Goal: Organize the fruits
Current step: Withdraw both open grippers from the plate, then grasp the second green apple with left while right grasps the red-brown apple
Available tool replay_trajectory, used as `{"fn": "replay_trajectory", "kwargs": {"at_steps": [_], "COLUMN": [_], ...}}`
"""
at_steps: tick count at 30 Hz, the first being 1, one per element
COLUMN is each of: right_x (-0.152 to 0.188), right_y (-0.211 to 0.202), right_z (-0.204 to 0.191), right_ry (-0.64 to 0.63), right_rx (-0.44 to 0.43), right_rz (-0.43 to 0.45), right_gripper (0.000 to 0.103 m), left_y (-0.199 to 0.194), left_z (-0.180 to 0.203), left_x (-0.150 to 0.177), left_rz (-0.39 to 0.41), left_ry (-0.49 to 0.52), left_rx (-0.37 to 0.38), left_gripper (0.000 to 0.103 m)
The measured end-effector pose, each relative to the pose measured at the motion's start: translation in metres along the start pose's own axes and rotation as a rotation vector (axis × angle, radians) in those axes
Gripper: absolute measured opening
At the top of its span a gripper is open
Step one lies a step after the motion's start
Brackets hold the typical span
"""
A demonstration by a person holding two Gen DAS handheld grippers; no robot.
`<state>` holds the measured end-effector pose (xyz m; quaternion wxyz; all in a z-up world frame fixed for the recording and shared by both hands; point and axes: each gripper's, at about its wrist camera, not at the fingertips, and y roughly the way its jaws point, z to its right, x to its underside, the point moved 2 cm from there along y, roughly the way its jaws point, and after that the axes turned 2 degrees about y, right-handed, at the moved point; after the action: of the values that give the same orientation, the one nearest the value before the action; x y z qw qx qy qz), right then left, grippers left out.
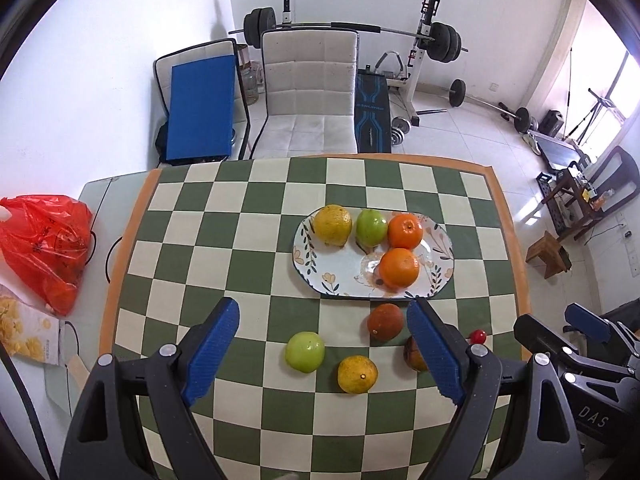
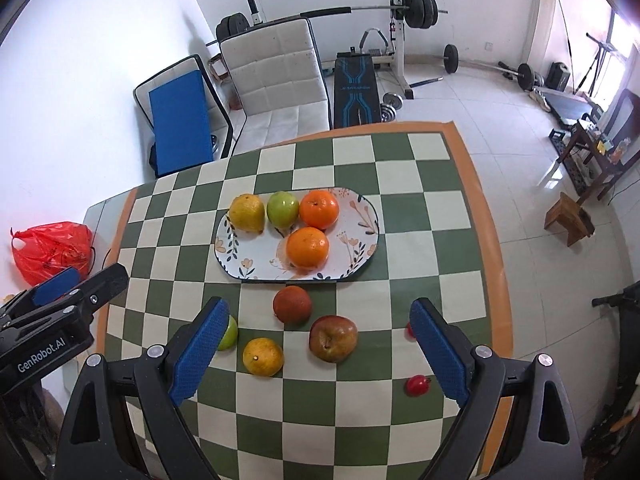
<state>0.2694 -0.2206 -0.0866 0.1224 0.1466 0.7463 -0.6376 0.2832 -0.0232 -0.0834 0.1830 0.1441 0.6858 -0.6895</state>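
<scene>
Bench covered by green-and-cream checked cloth [image 2: 400, 240]. Oval floral ceramic plate [image 2: 360, 236] is seen mid-bench, loaded with a yellow citrus fruit [image 2: 247, 213], a green apple [image 2: 282, 209] and two bright oranges [image 2: 319, 209] [image 2: 307, 247]. Loose fruit is noted on the cloth in front of the plate: dark reddish-brown round fruit [image 2: 292, 304], red-brown apple [image 2: 333, 338], yellow-orange citrus [image 2: 263, 356], second green apple [image 1: 305, 351], two small red tomatoes [image 2: 417, 385] [image 1: 478, 336]. Left gripper [image 1: 322, 354] is held released, nothing between its blue pads. Right gripper [image 2: 318, 354] is likewise spread wide and empty, above the loose fruit.
</scene>
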Motion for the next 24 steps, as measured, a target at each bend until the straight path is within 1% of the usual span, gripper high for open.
{"fn": "replay_trajectory", "kwargs": {"at_steps": [1, 2, 3, 5, 6, 9, 10, 12, 15, 16, 18, 21, 22, 23, 24], "right_x": [0.001, 0.002, 0.005, 0.011, 0.013, 0.027, 0.03, 0.038, 0.049, 0.052, 0.056, 0.062, 0.064, 0.065, 0.066], "right_y": [0.006, 0.015, 0.027, 0.052, 0.064, 0.113, 0.129, 0.153, 0.187, 0.197, 0.211, 0.231, 0.236, 0.238, 0.239], "right_z": [0.003, 0.006, 0.011, 0.02, 0.024, 0.034, 0.036, 0.037, 0.033, 0.031, 0.024, 0.017, 0.017, 0.016, 0.015], "right_ry": [0.002, 0.005, 0.011, 0.026, 0.031, 0.035, 0.035, 0.033, 0.017, 0.011, -0.016, -0.045, -0.039, -0.039, -0.042], "right_rx": [0.001, 0.003, -0.004, -0.015, -0.02, -0.02, -0.016, -0.011, 0.007, 0.013, 0.028, 0.059, 0.066, 0.074, 0.077], "right_rz": [-0.015, -0.032, -0.056, -0.107, -0.131, -0.214, -0.241, -0.284, -0.347, -0.366, -0.389, -0.427, -0.44, -0.434, -0.429], "right_gripper": [0.094, 0.094, 0.094, 0.094, 0.094, 0.094, 0.094, 0.094, 0.091, 0.087, 0.085, 0.071, 0.069, 0.068, 0.068], "left_y": [0.002, 0.006, 0.014, 0.028, 0.04, 0.071, 0.085, 0.114, 0.153, 0.161, 0.182, 0.208, 0.216, 0.222, 0.226], "left_z": [-0.001, -0.002, -0.004, -0.007, -0.009, -0.013, -0.016, -0.021, -0.029, -0.03, -0.03, -0.024, -0.022, -0.02, -0.017], "left_x": [0.0, 0.001, 0.002, 0.005, 0.007, 0.019, 0.024, 0.034, 0.051, 0.054, 0.061, 0.068, 0.071, 0.072, 0.074], "left_rz": [-0.006, -0.016, -0.038, -0.074, -0.098, -0.17, -0.208, -0.285, -0.389, -0.41, -0.451, -0.507, -0.526, -0.535, -0.54], "left_ry": [-0.003, -0.009, -0.016, -0.024, -0.024, -0.019, -0.023, -0.029, -0.047, -0.048, -0.037, 0.003, 0.025, 0.042, 0.063], "left_rx": [-0.006, -0.014, -0.022, -0.033, -0.059, -0.097, -0.111, -0.112, -0.092, -0.088, -0.075, -0.051, -0.048, -0.038, -0.024], "left_gripper": [0.086, 0.09, 0.103, 0.103, 0.103, 0.103, 0.103, 0.103, 0.103, 0.103, 0.103, 0.103, 0.103, 0.103, 0.1]}}
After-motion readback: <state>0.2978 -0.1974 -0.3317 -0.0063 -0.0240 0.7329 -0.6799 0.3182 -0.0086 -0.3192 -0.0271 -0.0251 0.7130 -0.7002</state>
